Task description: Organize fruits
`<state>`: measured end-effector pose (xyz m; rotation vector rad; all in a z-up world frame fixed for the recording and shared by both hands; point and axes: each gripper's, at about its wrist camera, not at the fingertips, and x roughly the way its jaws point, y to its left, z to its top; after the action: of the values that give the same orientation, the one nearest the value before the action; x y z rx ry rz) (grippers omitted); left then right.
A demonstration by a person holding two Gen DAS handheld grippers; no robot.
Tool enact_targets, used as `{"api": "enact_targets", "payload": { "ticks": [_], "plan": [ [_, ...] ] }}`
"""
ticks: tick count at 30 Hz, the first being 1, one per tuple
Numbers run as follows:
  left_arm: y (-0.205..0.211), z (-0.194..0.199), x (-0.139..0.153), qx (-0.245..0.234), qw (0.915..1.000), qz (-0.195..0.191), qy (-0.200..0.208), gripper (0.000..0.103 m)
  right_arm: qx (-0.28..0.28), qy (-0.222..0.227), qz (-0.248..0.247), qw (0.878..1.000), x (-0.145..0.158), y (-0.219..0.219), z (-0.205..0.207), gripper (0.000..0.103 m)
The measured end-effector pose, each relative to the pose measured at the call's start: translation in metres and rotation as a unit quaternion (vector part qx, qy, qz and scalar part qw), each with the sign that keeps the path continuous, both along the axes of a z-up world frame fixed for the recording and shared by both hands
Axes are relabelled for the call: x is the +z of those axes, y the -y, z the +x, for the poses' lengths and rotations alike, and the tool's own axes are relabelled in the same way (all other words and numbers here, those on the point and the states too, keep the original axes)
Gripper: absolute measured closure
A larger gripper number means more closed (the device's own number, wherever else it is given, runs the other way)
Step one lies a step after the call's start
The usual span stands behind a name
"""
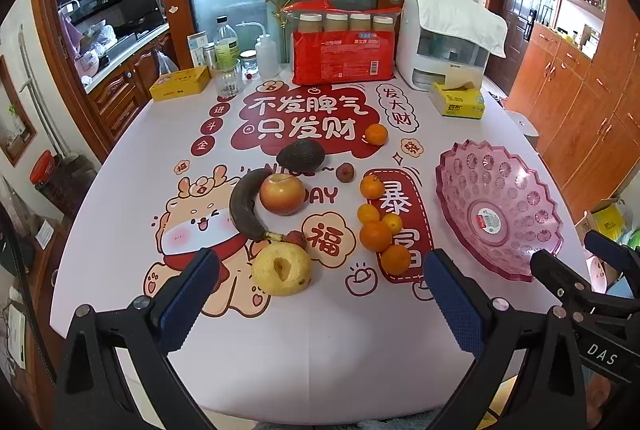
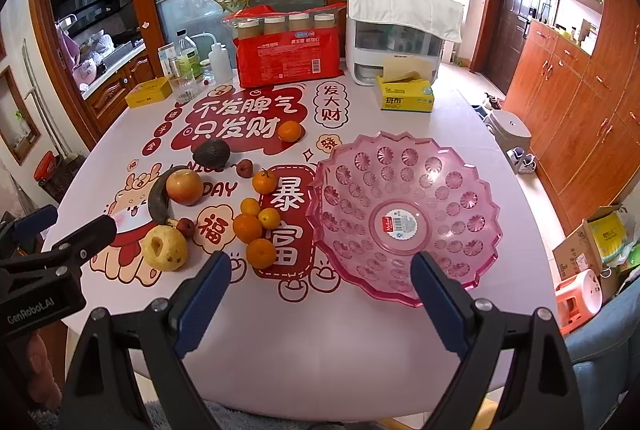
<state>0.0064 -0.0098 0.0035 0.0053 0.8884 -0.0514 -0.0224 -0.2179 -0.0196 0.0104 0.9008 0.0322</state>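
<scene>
Fruit lies loose on the printed tablecloth: a yellow pear (image 1: 282, 269) (image 2: 165, 247), a dark banana (image 1: 245, 204) (image 2: 159, 200), a red apple (image 1: 281, 194) (image 2: 184, 186), an avocado (image 1: 301, 154) (image 2: 211, 152), several small oranges (image 1: 376, 235) (image 2: 248, 228), one orange apart at the back (image 1: 376, 133) (image 2: 290, 131), and two small dark-red fruits (image 1: 345, 172) (image 2: 186, 227). An empty pink plastic bowl (image 1: 460, 186) (image 2: 352, 186) stands at the right. My left gripper (image 1: 320, 294) is open, above the table's near edge before the pear. My right gripper (image 2: 320, 290) is open, just before the bowl's near rim.
At the table's back stand a red package (image 1: 342, 56) with jars behind it, a white appliance (image 1: 444, 42), a tissue box (image 1: 458, 100), a yellow tin (image 1: 180, 84), bottles and a glass (image 1: 228, 76). Wooden cabinets (image 2: 580, 102) line the right wall.
</scene>
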Motion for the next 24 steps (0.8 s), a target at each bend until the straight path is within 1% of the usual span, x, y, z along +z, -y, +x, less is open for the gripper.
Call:
{"api": "enact_targets", "payload": {
  "ticks": [12, 18, 24],
  "plan": [
    [-0.005, 0.009, -0.006, -0.015, 0.9998, -0.003, -0.011, 0.002, -0.014, 0.001, -0.006, 1.0, -0.001, -0.007, 0.0, 0.011],
    [-0.012, 0.012, 0.0, -0.025, 0.9997, -0.002, -0.004, 0.002, -0.023, 0.007, -0.004, 1.0, 0.004, -0.015, 0.003, 0.011],
    [-0.033, 0.016, 0.009, -0.025, 0.9997, -0.004, 0.006, 0.002, -0.022, 0.012, 0.0, 1.0, 0.009, -0.031, 0.008, 0.011]
  ]
}}
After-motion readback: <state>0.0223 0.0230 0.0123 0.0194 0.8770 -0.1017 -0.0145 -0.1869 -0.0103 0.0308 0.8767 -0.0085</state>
